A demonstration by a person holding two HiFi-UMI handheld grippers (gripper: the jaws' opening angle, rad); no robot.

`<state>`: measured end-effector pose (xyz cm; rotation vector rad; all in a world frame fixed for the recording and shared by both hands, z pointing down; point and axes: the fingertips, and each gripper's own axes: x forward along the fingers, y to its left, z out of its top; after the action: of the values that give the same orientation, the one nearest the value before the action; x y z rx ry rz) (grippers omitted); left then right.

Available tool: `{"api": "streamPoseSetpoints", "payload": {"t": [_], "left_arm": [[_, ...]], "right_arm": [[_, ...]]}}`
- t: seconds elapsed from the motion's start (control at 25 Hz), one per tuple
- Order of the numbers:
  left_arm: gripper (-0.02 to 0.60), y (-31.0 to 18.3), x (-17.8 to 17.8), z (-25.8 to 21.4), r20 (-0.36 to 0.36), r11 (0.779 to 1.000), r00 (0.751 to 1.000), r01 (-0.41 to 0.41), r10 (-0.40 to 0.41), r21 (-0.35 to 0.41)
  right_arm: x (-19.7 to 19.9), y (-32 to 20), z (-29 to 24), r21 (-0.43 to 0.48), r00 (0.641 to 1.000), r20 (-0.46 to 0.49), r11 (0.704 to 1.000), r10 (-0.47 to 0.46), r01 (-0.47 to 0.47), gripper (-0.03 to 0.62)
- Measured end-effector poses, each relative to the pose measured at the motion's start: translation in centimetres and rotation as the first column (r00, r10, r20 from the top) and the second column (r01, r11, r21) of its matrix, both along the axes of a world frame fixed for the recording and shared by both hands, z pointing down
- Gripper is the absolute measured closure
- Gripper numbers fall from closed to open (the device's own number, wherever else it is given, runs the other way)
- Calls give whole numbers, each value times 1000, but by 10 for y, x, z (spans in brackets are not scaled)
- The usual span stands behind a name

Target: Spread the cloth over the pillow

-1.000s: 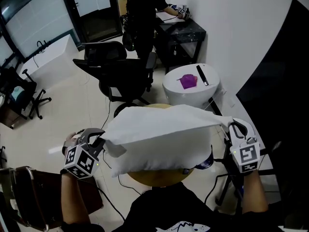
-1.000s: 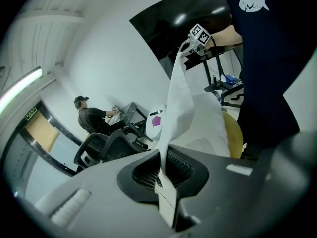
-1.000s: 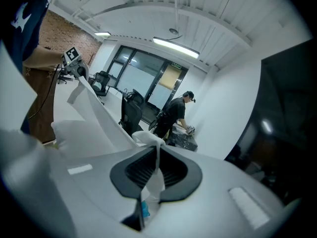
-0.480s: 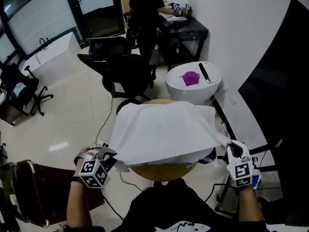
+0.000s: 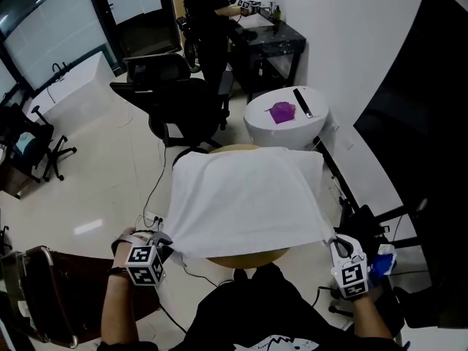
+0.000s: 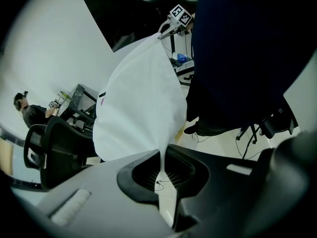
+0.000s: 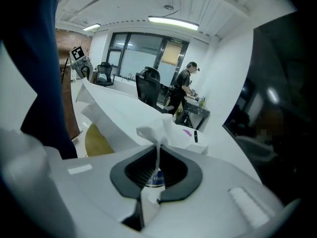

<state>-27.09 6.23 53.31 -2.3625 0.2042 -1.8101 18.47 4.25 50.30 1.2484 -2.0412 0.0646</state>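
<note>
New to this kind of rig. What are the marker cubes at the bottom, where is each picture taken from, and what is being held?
There is no robot here. A person holds a two-jaw gripper in each hand, and the marker cubes are part of those grippers. The head view comes from a camera on the person's head, looking steeply down. The two gripper views come from cameras riding on the grippers, looking along their jaws. The left gripper and the right gripper are each shut on a near corner of a white cloth. The cloth drapes over a round yellowish table. Whatever lies under the cloth is hidden. Behind it stands a white round table with a purple object on it.
</note>
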Motion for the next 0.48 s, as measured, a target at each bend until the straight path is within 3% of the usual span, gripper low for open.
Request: {"api": "streamPoseSetpoints", "payload": {"t": [0.48], "left_arm": [[577, 24, -9, 72, 42, 993, 999, 11, -6, -117]], "right_arm": [[1, 34, 78, -141, 998, 19, 989, 57, -53, 580]]}}
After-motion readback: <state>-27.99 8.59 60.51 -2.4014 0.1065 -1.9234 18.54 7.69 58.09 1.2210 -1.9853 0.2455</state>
